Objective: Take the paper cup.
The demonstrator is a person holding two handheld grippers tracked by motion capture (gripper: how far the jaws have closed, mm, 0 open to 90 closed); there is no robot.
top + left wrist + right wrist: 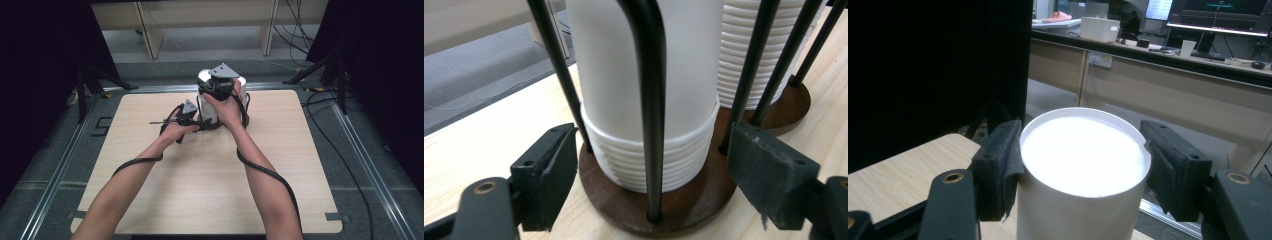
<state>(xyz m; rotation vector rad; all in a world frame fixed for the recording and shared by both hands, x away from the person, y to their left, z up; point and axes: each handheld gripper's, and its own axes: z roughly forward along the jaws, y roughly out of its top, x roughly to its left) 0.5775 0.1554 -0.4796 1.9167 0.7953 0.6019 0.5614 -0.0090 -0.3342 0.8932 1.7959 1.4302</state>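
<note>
The right gripper (pixel 1083 165) pinches the top paper cup (pixel 1083 170) between its pads, above the left gripper (pixel 651 175), whose spread jaws flank the cup holder's wooden base (pixel 624 205) on the tabletop (pixel 200 190).

A light wooden table (pixel 210 190) with rounded corners sits on grey carpet (pixel 55 165), flanked by metal floor rails (pixel 372 172) at l. and r. Black curtains (pixel 40 60) close off both sides, w/ black stand legs (pixel 82 95) at their feet. Loose black cables (pixel 345 160) trail over the floor at r. Beyond the table, pale wooden bench legs (pixel 150 30). In the right gripper view, bkgd: a long desk (pixel 1168 75) carrying a white box (pixel 1099 28), a paper cup (pixel 1188 48), a lit monitor (pixel 1220 15) and, poss., a pink shoe (pixel 1058 16).
</note>
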